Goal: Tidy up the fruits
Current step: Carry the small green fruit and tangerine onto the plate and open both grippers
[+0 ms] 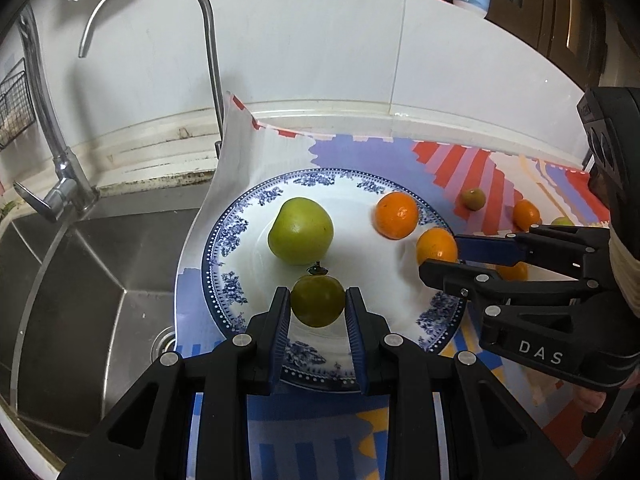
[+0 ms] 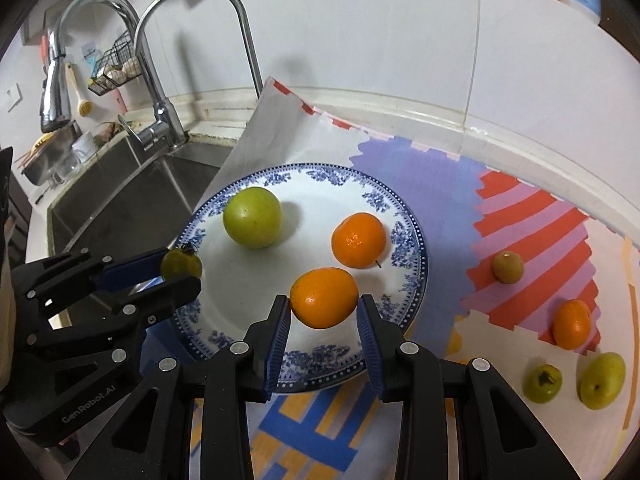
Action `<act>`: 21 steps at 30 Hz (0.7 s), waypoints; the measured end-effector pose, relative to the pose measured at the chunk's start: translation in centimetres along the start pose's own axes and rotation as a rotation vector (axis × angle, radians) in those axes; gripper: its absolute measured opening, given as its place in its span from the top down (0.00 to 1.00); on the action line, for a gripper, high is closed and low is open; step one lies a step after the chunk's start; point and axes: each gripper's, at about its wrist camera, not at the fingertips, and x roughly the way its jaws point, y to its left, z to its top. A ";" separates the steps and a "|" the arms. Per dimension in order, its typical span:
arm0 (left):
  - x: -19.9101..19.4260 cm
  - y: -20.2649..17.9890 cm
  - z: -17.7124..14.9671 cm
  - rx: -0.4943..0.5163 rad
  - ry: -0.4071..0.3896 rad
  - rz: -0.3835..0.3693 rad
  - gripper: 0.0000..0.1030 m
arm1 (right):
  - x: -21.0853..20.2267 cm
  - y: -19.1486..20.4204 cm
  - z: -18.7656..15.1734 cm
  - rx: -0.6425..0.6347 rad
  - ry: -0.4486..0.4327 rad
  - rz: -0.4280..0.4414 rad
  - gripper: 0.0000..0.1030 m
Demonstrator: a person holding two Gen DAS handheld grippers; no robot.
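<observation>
left gripper (image 1: 318,306) fingers pinch green fruit (image 1: 317,300); right gripper (image 2: 324,312) fingers bracket orange (image 2: 323,297) over plate (image 2: 416,248)

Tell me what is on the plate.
On the plate rest a green apple and an orange. Each gripper holds another fruit over it; the plate beneath those is hidden.

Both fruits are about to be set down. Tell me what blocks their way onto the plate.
Nothing visible does. The left tool holds a small green fruit and the right tool an orange over bare areas of the plate; the green apple and other orange lie farther back.
</observation>
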 end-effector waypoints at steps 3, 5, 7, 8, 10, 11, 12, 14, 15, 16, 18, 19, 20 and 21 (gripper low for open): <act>0.6 0.1 0.0 0.004 0.012 -0.001 0.73 | 0.5 -0.1 0.0 0.002 0.010 -0.001 0.66; 1.0 0.2 0.0 0.000 0.022 -0.001 0.73 | 0.7 -0.2 0.1 0.005 0.014 0.000 0.66; 1.2 0.2 0.0 -0.002 0.024 0.001 0.72 | 0.9 -0.3 0.1 0.006 0.019 -0.002 0.65; 1.3 0.2 0.0 -0.003 0.025 0.001 0.70 | 0.9 -0.3 0.1 0.007 0.016 -0.003 0.66; 1.2 0.1 0.0 -0.003 0.022 0.004 0.67 | 0.8 -0.4 0.1 0.009 0.014 -0.006 0.65; 1.1 0.1 -0.1 -0.002 0.020 0.004 0.66 | 0.7 -0.5 0.1 0.009 0.013 -0.004 0.65; 1.0 0.1 -0.1 -0.001 0.018 0.004 0.66 | 0.6 -0.5 0.1 0.010 0.011 -0.004 0.63; 0.6 -0.1 -0.1 -0.001 0.010 0.009 0.65 | 0.2 -0.5 0.0 0.004 -0.002 -0.014 0.59; 0.3 -0.2 -0.1 -0.003 0.004 0.012 0.65 | -0.1 -0.5 -0.1 0.003 -0.008 -0.017 0.59; 0.0 -0.3 -0.1 -0.007 0.000 0.013 0.63 | -0.5 -0.6 -0.2 0.002 -0.015 -0.022 0.59; -0.5 -0.5 -0.1 -0.011 -0.009 0.013 0.61 | -1.2 -0.6 -0.3 0.001 -0.031 -0.033 0.59; -0.8 -0.7 -0.1 -0.012 -0.014 0.013 0.60 | -1.7 -0.7 -0.4 0.002 -0.039 -0.039 0.59; -1.2 -1.0 -0.1 -0.012 -0.018 0.016 0.58 | -2.1 -0.8 -0.5 0.004 -0.046 -0.043 0.59; -1.5 -1.2 -0.1 -0.012 -0.021 0.014 0.57 | -2.5 -0.8 -0.6 0.007 -0.052 -0.046 0.59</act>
